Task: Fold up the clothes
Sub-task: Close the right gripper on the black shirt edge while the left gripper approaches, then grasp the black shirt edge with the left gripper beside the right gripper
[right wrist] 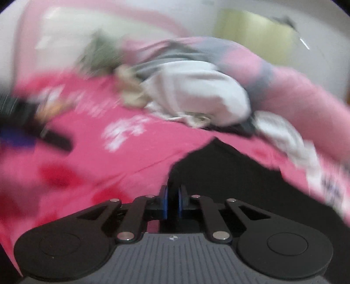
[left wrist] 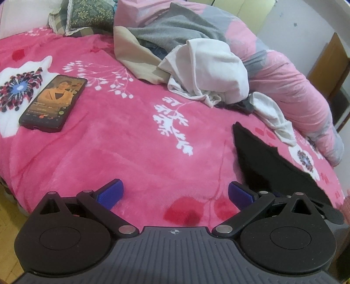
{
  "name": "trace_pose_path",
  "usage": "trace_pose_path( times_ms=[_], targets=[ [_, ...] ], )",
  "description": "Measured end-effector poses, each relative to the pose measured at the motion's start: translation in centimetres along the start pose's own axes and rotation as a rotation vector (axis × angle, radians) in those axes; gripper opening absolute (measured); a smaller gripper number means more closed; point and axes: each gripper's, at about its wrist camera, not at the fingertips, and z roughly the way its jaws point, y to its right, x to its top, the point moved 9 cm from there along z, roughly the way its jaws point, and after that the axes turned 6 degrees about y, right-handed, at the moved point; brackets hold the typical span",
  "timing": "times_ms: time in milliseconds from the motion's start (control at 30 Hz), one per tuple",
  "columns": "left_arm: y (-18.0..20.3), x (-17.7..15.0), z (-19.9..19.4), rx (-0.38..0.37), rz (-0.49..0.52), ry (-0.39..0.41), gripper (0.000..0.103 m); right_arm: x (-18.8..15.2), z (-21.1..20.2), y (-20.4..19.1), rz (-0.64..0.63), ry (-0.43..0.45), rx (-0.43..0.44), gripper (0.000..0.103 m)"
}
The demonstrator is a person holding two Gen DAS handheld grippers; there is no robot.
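a: where do we stand on the folding?
b: our right gripper (right wrist: 172,202) is pinched on the black cloth (left wrist: 273,161), which trails over the bed (left wrist: 135,153) at our right. our left gripper (left wrist: 175,193) is spread wide, holding nothing.
a: what's left?
b: the heap (left wrist: 196,65) of white and grey clothes is crumpled by the quilt (left wrist: 295,87). we see no folded stack.

One phone (left wrist: 53,103), one black garment (left wrist: 269,161), one clothes heap (left wrist: 196,65), two pillows (left wrist: 83,16), one duvet (left wrist: 291,87).
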Motion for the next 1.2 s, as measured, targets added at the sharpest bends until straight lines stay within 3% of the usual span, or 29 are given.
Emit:
trace_pose_path(
  times_ms=[167,267,433,600,967,1200],
  targets=[
    [2.3,1.0,2.1,-0.099,-0.023,-0.014,0.103,0.4,-1.1,4.8,0.307,0.014,0.067,0.008],
    [4.2,1.4,4.4,-0.186,-0.096,-0.045,0.103,0.5,-1.4,5.6,0.333,0.027,0.064,0.008],
    [7.2,1.3,9.8,-0.296,-0.234,-0.201,0.099,0.3,-1.6,5.8,0.353,0.032,0.071,0.008],
    [10.1,1.6,13.6,-0.365,-0.268,-0.290,0.098,0.3,-1.7,6.1,0.374,0.038,0.081,0.008],
    [13.1,3.0,20.3,-0.312,-0.183,-0.339,0.095,0.4,-1.8,6.0,0.358,0.046,0.114,0.008],
    [13.3,3.9,22.5,-0.281,-0.132,-0.306,0.059,0.5,-1.7,6.6,0.378,0.050,0.126,0.008]
  ],
)
